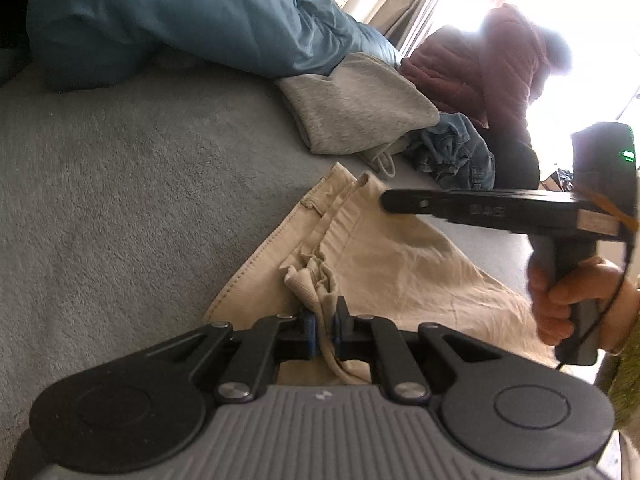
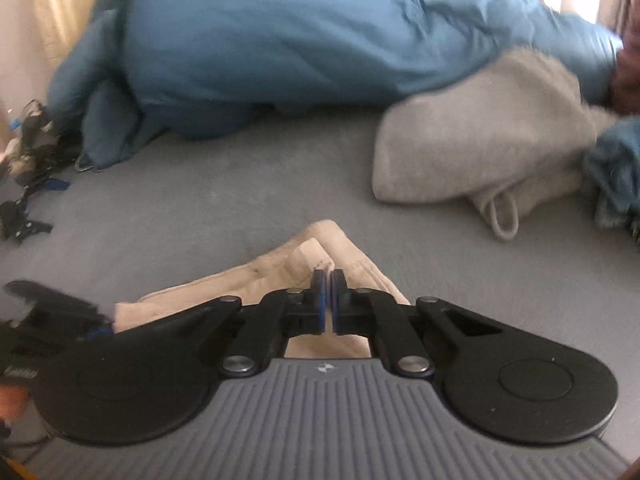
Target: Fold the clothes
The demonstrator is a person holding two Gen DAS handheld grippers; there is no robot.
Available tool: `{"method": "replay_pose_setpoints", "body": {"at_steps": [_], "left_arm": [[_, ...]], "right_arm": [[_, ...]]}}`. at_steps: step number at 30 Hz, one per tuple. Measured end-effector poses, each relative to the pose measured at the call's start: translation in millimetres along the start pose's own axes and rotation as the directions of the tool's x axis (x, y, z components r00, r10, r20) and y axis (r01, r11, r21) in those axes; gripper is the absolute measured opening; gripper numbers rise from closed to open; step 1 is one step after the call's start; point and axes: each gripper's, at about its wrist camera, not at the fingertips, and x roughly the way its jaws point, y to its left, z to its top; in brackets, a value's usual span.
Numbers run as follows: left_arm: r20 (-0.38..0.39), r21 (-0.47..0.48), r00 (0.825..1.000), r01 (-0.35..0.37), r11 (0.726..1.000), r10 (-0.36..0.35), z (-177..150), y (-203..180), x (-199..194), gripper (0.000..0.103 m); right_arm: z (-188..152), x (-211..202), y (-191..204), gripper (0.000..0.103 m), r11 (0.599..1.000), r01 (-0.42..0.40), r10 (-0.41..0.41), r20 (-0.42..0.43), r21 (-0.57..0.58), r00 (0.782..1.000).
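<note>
Cream trousers lie on the grey bed cover, waistband toward the far side. My left gripper is shut on a bunched fold of the cream cloth near the waist. In the left wrist view the right gripper reaches in from the right, held by a hand, its tip at the waistband corner. In the right wrist view my right gripper is shut on a peaked edge of the cream trousers. The left gripper shows blurred at that view's lower left.
A blue duvet lies bunched across the back. A grey garment, a denim piece and a maroon quilted jacket sit piled at the far right. Dark straps lie at the left edge.
</note>
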Motion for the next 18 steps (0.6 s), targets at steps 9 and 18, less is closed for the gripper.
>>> {"method": "replay_pose_setpoints", "body": {"at_steps": [9,18], "left_arm": [[-0.012,-0.018,0.999,0.051,0.999,-0.052,-1,11,1,0.008],[0.001,-0.050,0.998,0.067,0.996,-0.067,-3,16,2,0.008]], "right_arm": [[9,21,-1,0.004,0.989,-0.032,0.009,-0.157,-0.146,0.988],[31,56,-26,0.014,0.981,-0.143,0.095,-0.321,-0.130,0.942]]}}
